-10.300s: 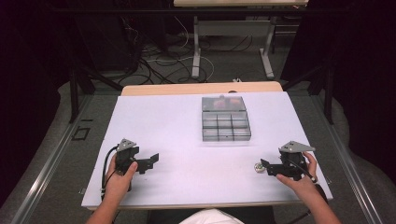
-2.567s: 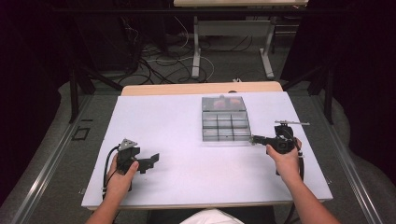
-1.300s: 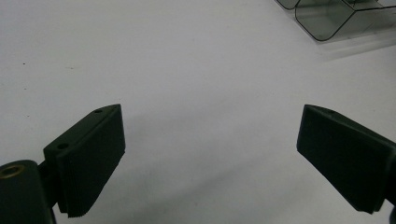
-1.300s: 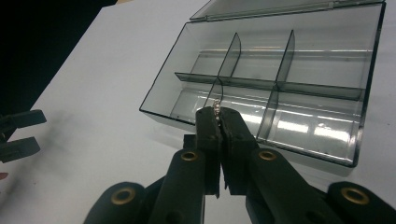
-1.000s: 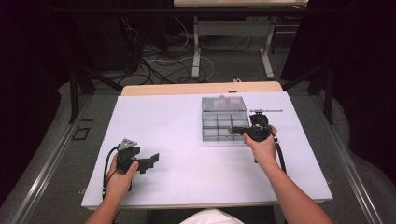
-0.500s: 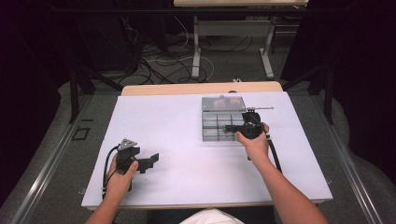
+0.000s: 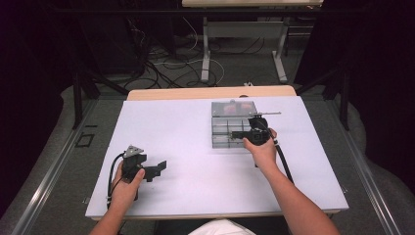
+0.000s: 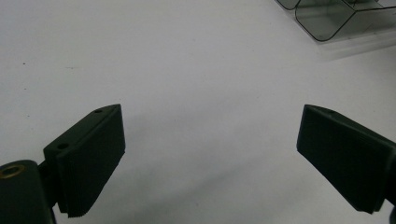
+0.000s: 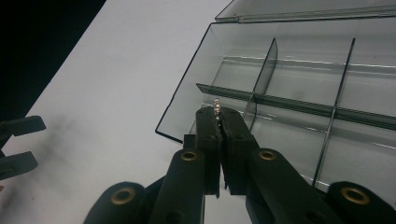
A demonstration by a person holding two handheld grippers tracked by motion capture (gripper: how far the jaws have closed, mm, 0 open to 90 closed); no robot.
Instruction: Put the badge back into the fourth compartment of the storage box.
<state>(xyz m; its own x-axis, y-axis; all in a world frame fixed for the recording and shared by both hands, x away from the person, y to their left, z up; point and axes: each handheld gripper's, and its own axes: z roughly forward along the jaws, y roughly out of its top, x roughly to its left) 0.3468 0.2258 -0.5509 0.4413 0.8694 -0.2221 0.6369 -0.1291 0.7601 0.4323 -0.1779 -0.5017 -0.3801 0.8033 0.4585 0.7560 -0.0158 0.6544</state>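
A tiny silvery metal piece [image 9: 216, 104] sits pinched in the right gripper's [image 9: 218, 117] closed fingers.

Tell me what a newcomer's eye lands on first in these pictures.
First, the clear plastic compartment box toward the far right of the white table. Over its near right corner the right hand-held gripper pinches a small silvery metal piece in its closed jaws. Near the front left, the left hand-held gripper rests with its jaws wide apart and nothing between them.
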